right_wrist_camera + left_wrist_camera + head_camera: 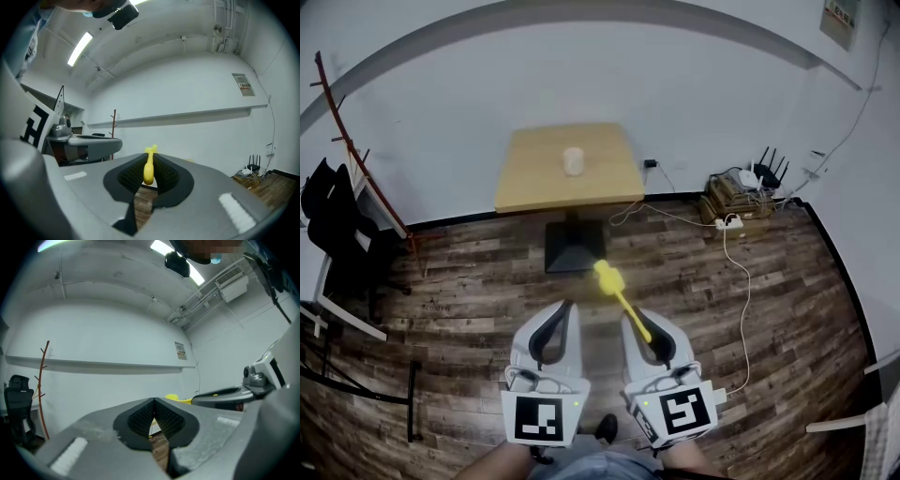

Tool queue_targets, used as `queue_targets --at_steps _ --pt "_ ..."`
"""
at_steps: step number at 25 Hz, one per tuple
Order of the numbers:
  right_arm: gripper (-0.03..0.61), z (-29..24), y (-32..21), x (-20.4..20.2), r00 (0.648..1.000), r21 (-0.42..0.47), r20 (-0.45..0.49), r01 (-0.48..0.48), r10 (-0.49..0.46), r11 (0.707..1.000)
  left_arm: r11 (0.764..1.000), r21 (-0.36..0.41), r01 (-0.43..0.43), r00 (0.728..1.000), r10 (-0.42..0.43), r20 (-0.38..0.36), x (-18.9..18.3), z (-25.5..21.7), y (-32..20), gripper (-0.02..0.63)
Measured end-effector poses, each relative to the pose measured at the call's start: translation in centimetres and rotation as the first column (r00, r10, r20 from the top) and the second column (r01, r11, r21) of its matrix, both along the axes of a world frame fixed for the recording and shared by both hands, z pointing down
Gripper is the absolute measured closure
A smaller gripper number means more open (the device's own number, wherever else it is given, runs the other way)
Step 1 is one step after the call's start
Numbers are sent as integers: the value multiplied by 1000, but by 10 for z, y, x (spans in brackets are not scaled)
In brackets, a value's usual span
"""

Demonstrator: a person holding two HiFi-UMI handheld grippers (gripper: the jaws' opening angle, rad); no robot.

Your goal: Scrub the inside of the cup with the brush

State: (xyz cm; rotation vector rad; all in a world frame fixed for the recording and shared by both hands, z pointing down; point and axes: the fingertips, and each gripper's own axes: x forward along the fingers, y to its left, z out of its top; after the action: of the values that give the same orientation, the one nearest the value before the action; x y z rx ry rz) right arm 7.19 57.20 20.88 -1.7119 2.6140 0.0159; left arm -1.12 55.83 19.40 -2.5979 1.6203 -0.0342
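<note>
The square wooden table [567, 173] stands at the far side of the room, against the white wall. The cup [573, 161], small and pale, sits upright near the middle of its top, well apart from both grippers. It looks light and probably smooth-walled, so it is likely to slide or tip once a brush pushes inside it. The empty gripper would do best to steady it by the side wall, low down, or over the rim (its material cannot be told from this far off).

The brush [622, 298] is yellow, with a slim handle and a broader head at the far end. It appears to be stiff, light plastic. A smooth handle like this may twist between the pads under scrubbing pressure, so a hold closer to the head would likely give more control than one at the tail.

The right gripper [149, 161] is clenched on the near part of the brush handle. The rest of the handle and the head stick out beyond the jaws toward the table, angled slightly left in the head view.

The left gripper [154, 401] is squeezed closed with its ridged pads meeting at the tips. It grasps nothing, and only the wooden floor [750, 309] shows through the gap behind the tips. Both grippers are held level near the person, side by side.
</note>
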Motion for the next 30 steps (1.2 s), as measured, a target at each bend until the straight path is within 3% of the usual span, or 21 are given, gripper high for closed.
queue_targets --at_steps 7,15,24,30 --pt "538 9 -6 23 1000 -14 17 10 -10 1000 1000 -22 9 1000 -9 16 19 9 -3 594" --pt "538 32 -37 19 999 -67 17 33 -32 997 996 -82 30 1000 -30 6 16 32 -35 594" --pt "538 45 -143 6 1000 -96 5 17 -16 995 993 -115 12 999 -16 -30 2 49 -145 594" --pt "538 21 -221 -18 999 -57 -21 26 -27 998 997 -80 -2 998 -3 -60 -17 31 -220 594"
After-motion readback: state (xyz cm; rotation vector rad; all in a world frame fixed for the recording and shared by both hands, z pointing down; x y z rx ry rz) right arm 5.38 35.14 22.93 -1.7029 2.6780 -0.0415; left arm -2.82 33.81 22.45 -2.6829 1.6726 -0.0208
